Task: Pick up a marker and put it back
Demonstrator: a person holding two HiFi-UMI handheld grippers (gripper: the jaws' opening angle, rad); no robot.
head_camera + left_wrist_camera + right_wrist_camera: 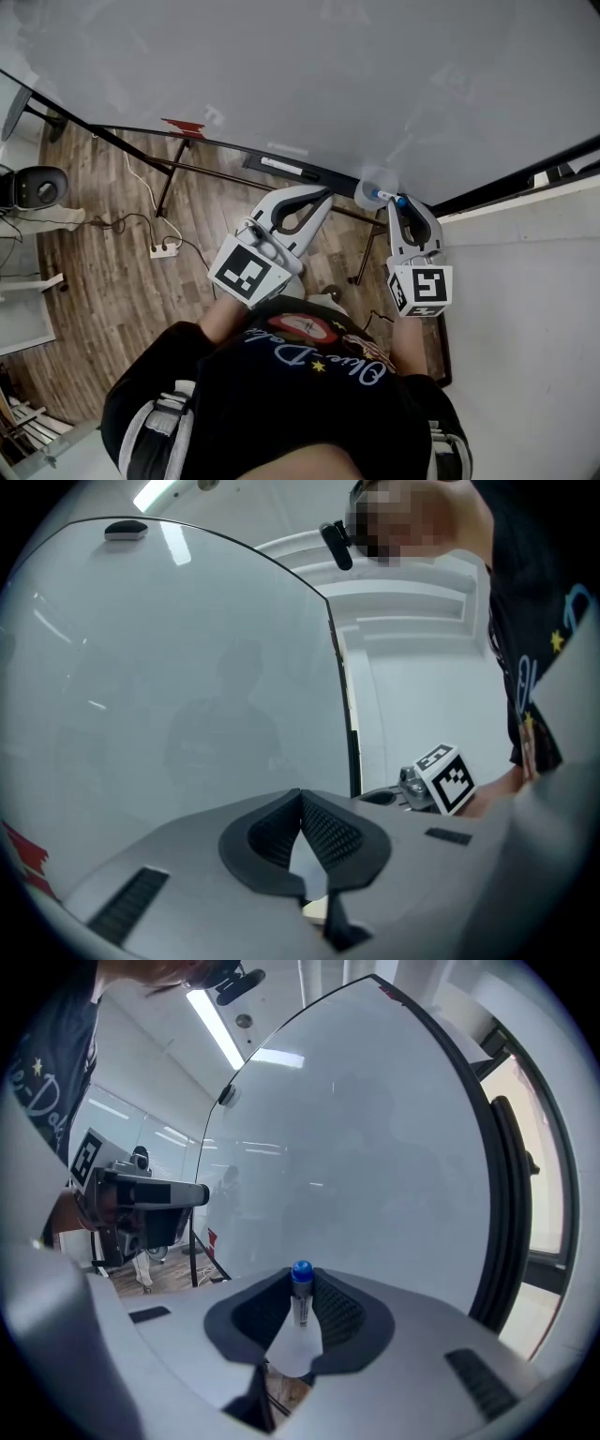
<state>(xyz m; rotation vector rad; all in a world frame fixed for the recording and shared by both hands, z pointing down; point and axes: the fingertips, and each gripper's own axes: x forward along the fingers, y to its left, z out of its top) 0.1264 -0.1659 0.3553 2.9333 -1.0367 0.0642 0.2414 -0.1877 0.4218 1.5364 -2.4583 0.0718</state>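
- The right gripper (300, 1290) grips the marker (300, 1305): its 2 jaws press on both sides of it, and the blue cap (301, 1272) sticks up past the tips.
- The marker's lower end is hard to make out.
- The left gripper (301, 801), beside it, has its jaws together and empty.
- The whiteboard (375, 1147) stands just beyond, with the marker near its lower edge.

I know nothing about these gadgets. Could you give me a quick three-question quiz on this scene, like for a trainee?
1. What colour is the cap of the slim pale marker between the right gripper's jaws? A red, B blue, C green.
2. True or false: the left gripper holds a marker too.
3. Fill in: both grippers face a large glossy white ___.
Key: 1 B; 2 false, its jaws are together and empty; 3 whiteboard.
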